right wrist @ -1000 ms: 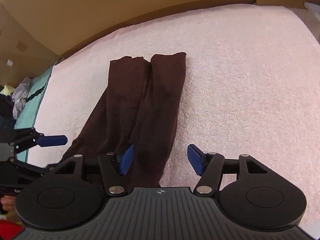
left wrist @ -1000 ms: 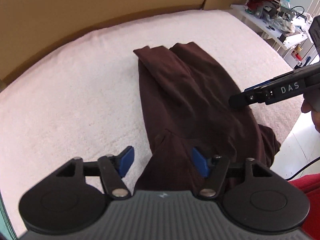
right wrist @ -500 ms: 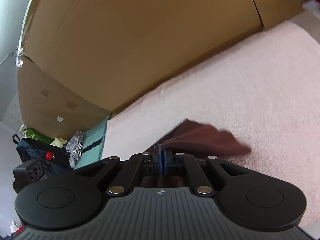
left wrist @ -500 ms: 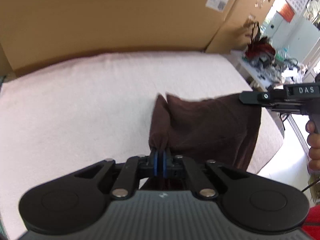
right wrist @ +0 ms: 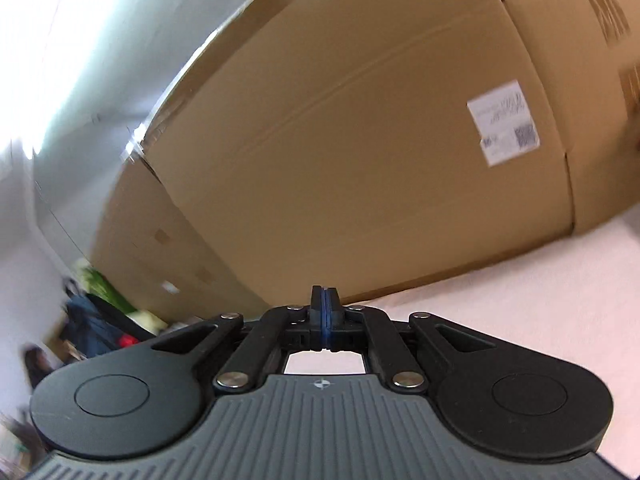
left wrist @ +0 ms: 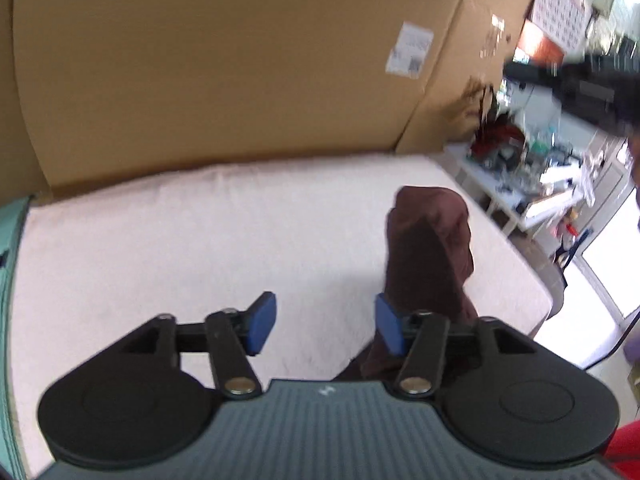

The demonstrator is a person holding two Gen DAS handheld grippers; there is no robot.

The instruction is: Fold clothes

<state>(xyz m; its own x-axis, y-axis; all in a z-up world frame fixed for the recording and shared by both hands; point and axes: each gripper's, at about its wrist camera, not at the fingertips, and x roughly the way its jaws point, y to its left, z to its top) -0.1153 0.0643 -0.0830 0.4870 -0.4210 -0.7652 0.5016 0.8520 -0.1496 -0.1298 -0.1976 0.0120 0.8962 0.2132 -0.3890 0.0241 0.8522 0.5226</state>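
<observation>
A dark brown garment (left wrist: pixel 428 256) stands bunched in a tall heap on the pale pink bed cover (left wrist: pixel 160 248), right of centre in the left wrist view. My left gripper (left wrist: pixel 326 324) has its jaws opening, with only bed cover showing between the blue pads. The cloth lies behind and beside its right finger (left wrist: pixel 390 330). My right gripper (right wrist: pixel 325 312) is shut, pads pressed together, and no cloth shows between them or below them. It points at the cardboard, high over the bed. It also shows as a dark blur (left wrist: pixel 568 80) at the upper right of the left wrist view.
Large cardboard boxes (left wrist: pixel 224 72) wall off the far side of the bed (right wrist: pixel 520 312). A white side table (left wrist: pixel 520 200) crowded with small items stands off the bed's right edge. A teal cloth (left wrist: pixel 8 248) borders the left edge. Bags and clutter (right wrist: pixel 92 316) lie on the floor at the left.
Both grippers shut on the garment's near end and lifted it. The left one has since opened and let the cloth go. The right one rose and tilted up, and the garment left its view.
</observation>
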